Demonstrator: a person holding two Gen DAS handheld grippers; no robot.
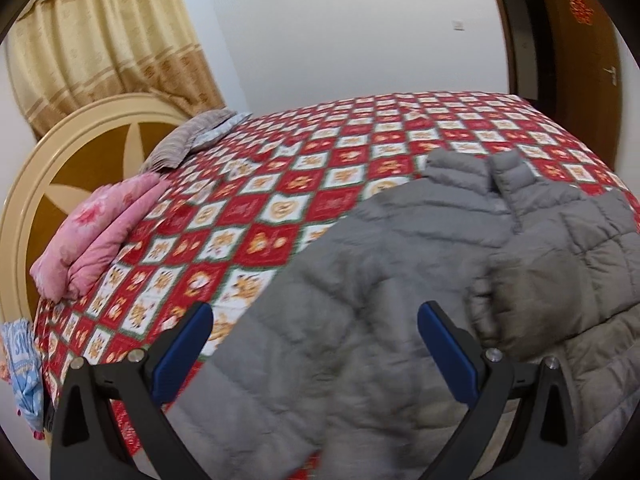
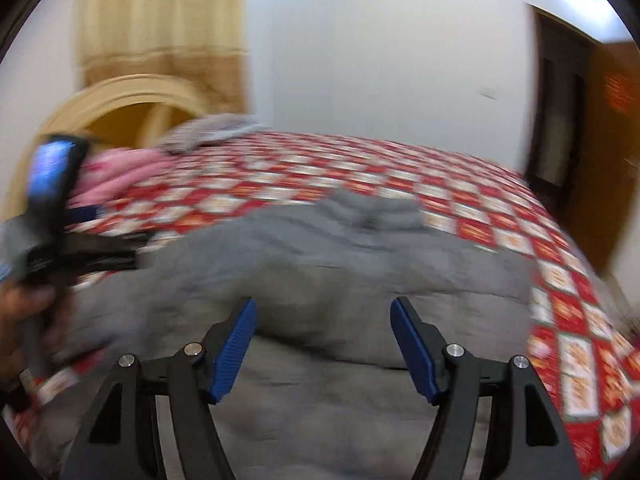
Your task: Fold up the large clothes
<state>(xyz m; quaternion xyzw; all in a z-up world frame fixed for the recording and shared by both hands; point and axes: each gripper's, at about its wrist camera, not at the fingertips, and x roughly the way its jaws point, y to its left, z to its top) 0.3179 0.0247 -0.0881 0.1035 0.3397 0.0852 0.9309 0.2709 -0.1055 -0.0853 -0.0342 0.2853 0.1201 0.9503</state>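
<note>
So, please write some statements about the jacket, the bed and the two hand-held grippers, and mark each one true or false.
1. The grey puffer jacket lies on the red checked bedspread. True.
2. The left hand-held gripper is shut on the jacket. False: its jaws stand wide open, holding nothing.
3. The right hand-held gripper is open. True.
4. A folded pink quilt lies near the headboard. True.
5. The jacket is blue. False: it is grey.
6. The curtain is dark green. False: it is beige and gold.
</note>
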